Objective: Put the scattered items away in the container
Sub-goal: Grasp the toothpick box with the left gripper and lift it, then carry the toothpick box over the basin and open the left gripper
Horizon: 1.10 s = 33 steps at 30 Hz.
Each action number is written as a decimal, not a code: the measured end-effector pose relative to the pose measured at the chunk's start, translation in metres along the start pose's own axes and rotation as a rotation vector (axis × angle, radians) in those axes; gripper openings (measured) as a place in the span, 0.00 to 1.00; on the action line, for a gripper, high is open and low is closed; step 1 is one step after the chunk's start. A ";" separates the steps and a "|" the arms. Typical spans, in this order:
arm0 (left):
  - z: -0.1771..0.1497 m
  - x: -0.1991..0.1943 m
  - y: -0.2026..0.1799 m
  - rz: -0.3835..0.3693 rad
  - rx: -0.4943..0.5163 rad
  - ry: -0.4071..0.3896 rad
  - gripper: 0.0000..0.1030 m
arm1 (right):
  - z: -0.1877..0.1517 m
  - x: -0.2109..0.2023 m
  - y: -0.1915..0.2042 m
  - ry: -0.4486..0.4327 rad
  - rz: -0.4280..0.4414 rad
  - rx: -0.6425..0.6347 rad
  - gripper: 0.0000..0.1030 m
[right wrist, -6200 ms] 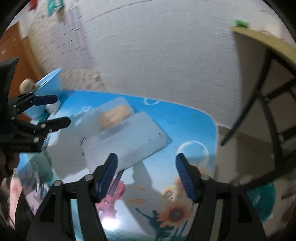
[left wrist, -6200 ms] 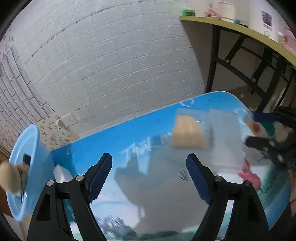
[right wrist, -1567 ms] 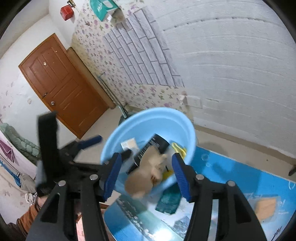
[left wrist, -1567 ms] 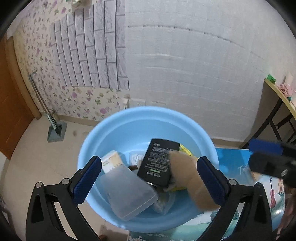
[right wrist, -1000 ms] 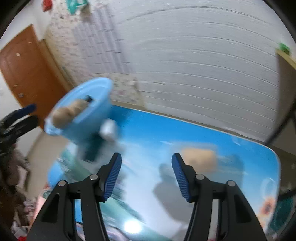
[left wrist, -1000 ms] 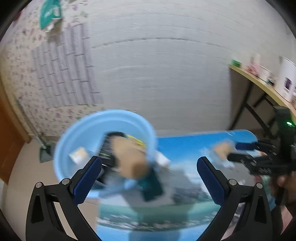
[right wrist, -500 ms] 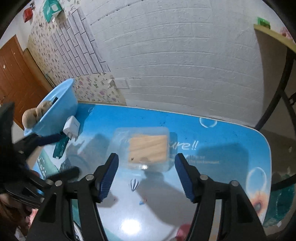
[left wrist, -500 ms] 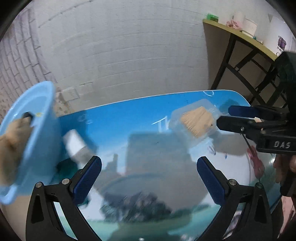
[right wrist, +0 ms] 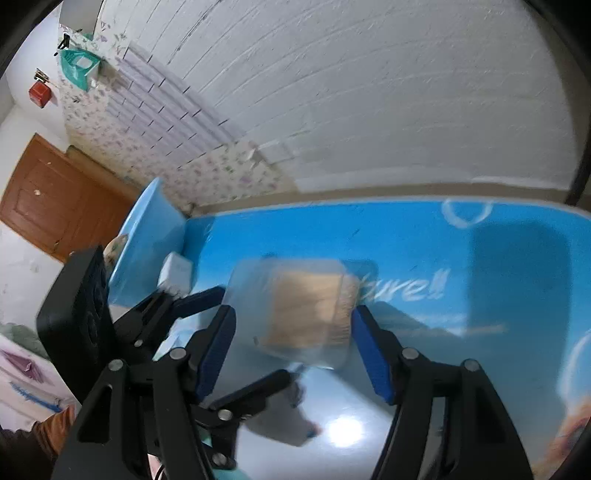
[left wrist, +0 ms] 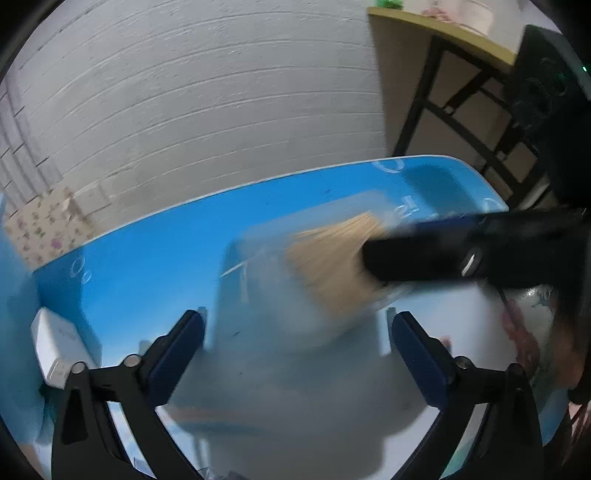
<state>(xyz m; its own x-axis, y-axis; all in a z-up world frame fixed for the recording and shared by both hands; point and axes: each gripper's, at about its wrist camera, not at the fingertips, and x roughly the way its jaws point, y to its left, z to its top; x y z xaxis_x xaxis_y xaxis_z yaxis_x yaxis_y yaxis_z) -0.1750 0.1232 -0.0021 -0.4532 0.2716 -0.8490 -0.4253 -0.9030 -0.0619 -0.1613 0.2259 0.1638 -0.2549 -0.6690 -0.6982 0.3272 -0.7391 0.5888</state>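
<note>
A clear plastic box of tan wooden sticks lies on the blue printed table. My right gripper straddles the box, one blue pad at each end; its jaws are opening and no pad visibly presses. In the left wrist view the right gripper reaches in from the right across the box's end. My left gripper is wide and closing, the box just ahead between its fingers, untouched. A blue basin holding a plush toy stands at the table's left end.
A white plug adapter lies on the table next to the basin. A white brick wall runs behind the table. A yellow-topped desk on black legs stands at the far right, a brown door at the left.
Both grippers left the basin and came down over the table toward the stick box. The right one now brackets the box and the left has closed in from the basin side.
</note>
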 end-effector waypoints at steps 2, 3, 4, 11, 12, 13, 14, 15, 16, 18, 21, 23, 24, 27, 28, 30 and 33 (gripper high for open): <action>0.004 0.001 -0.007 0.012 0.025 -0.002 0.85 | -0.006 0.002 0.005 0.023 0.022 -0.018 0.65; 0.005 0.002 -0.008 0.011 0.026 0.002 0.85 | -0.007 0.002 0.009 0.021 0.005 -0.033 0.69; 0.005 0.001 -0.008 0.001 0.023 -0.001 0.85 | -0.010 0.002 0.013 0.018 -0.008 -0.049 0.73; 0.003 -0.008 -0.003 -0.018 0.029 0.000 0.67 | -0.015 -0.006 0.014 -0.011 0.009 -0.030 0.77; 0.002 -0.009 -0.003 -0.016 0.027 -0.004 0.67 | -0.016 -0.009 0.017 -0.019 0.019 -0.033 0.78; 0.001 -0.010 -0.002 -0.016 0.026 -0.005 0.67 | -0.016 -0.011 0.020 -0.025 0.030 -0.038 0.78; 0.001 -0.012 -0.001 -0.015 0.022 -0.010 0.67 | -0.016 -0.013 0.023 -0.027 0.030 -0.047 0.79; 0.001 -0.015 -0.001 -0.008 0.021 -0.016 0.67 | -0.016 -0.014 0.029 -0.025 0.027 -0.063 0.79; 0.002 -0.017 -0.002 -0.005 0.020 -0.022 0.67 | -0.016 -0.016 0.032 -0.023 0.025 -0.074 0.80; 0.006 -0.028 -0.001 -0.002 0.014 -0.049 0.67 | -0.017 -0.019 0.038 -0.022 0.018 -0.094 0.80; 0.014 -0.045 0.000 0.011 0.027 -0.085 0.67 | -0.018 -0.026 0.045 -0.036 0.031 -0.108 0.80; 0.016 -0.051 -0.001 0.022 0.038 -0.095 0.67 | -0.017 -0.033 0.049 -0.050 0.037 -0.114 0.80; 0.017 -0.053 0.000 0.022 0.039 -0.097 0.67 | -0.016 -0.034 0.052 -0.051 0.037 -0.121 0.80; 0.015 -0.058 0.004 0.027 0.030 -0.098 0.67 | -0.018 -0.035 0.059 -0.043 0.044 -0.125 0.80; 0.014 -0.061 0.004 0.028 0.030 -0.101 0.67 | -0.020 -0.037 0.062 -0.046 0.044 -0.133 0.80; 0.012 -0.072 0.004 0.040 0.039 -0.115 0.67 | -0.019 -0.042 0.067 -0.057 0.053 -0.138 0.80; 0.014 -0.094 0.004 0.075 0.050 -0.145 0.67 | -0.015 -0.053 0.082 -0.079 0.082 -0.149 0.80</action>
<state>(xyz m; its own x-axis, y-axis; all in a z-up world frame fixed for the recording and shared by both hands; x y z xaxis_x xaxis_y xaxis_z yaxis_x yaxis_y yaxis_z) -0.1449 0.0987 0.0847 -0.5922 0.2528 -0.7652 -0.4226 -0.9059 0.0278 -0.1071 0.2019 0.2426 -0.2909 -0.7346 -0.6129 0.4798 -0.6663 0.5709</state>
